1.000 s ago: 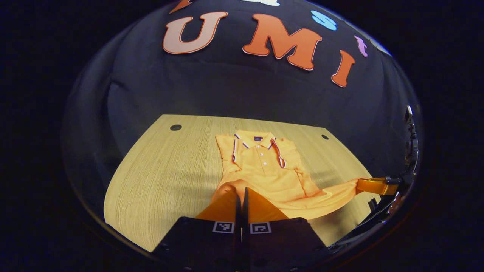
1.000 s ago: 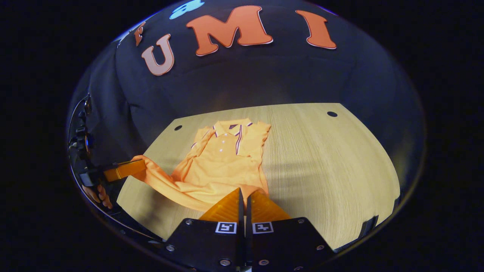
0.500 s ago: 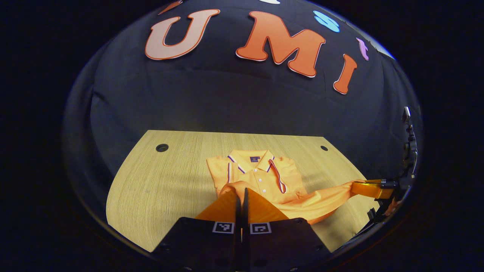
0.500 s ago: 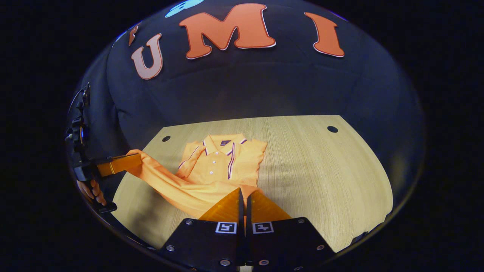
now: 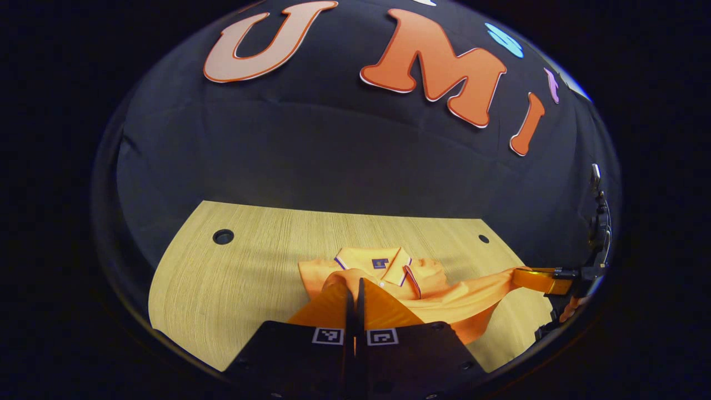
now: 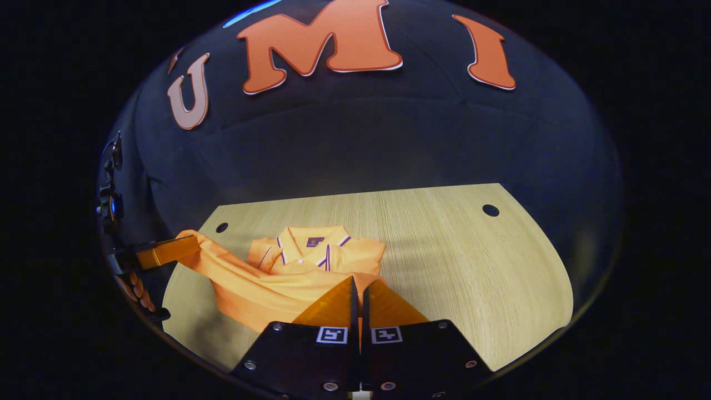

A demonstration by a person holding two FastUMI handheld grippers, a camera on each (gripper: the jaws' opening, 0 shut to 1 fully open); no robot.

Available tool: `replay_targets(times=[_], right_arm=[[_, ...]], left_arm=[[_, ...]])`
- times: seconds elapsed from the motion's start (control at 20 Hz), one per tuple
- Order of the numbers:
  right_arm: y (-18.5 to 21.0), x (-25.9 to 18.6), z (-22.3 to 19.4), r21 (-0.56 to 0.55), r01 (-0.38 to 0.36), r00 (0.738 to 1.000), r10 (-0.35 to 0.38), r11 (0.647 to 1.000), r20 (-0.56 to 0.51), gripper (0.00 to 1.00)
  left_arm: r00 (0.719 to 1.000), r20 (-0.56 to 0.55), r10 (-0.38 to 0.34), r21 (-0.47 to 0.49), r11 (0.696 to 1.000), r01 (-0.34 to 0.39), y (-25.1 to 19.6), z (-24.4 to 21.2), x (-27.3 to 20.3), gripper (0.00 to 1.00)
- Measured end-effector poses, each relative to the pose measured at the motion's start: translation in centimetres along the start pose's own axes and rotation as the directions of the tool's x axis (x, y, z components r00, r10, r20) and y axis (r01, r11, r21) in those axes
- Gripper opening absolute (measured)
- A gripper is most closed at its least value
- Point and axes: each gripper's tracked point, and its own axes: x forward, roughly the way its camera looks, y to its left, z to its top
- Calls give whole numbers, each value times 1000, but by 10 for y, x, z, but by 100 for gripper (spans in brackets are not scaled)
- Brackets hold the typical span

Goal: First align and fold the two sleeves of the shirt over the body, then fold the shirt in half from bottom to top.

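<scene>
Orange polo shirt (image 5: 400, 278) on a pale wood table (image 5: 233, 289), and it's mid-fold. Looks to me like the sleeves are already tucked over the body, so this is the second step: bottom hem going up toward the collar (image 5: 373, 260).

Starting on the left: the left gripper (image 5: 355, 289) has its two fingers pressed together with barely a slit between them, pinching one corner of the hem. Fabric bunches right at the tips. In the right gripper view you can see that same gripper off at the left edge (image 6: 166, 251), held in a hand (image 6: 136, 289), with the hem stretched out from it.

Middle: the lifted hem hangs like a hammock between the two grippers, sagging a bit and hiding most of the shirt's body. The collar and the top of the button strip poke out just beyond it, flat on the table.

Right: the right gripper (image 6: 358, 294) is clamped the same way, fingers nearly touching on the other hem corner. It also shows at the far right of the left gripper view (image 5: 541, 279).

Next move, I'd guess: carry both corners forward evenly, keep the hem taut so it doesn't droop, lower it just short of the collar with the side edges lined up, then let go. Biggest risk is one side getting ahead and skewing the fold.
</scene>
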Motion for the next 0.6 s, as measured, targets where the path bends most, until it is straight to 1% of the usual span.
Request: replay_targets(times=[0.25,0.5,0.6], right_arm=[[2,40,21,16,17,1000,-17,1000,-12,2],[-1,90,29,34,34,998,-32,999,-55,1],[-6,109,29,44,47,996,-43,998,-72,1]], left_arm=[[999,-34,-1,-10,1000,1,25,5,45,1],[997,-82,3,-33,999,-5,48,-2,98,1],[995,-100,11,-29,999,-14,57,-7,119,1]])
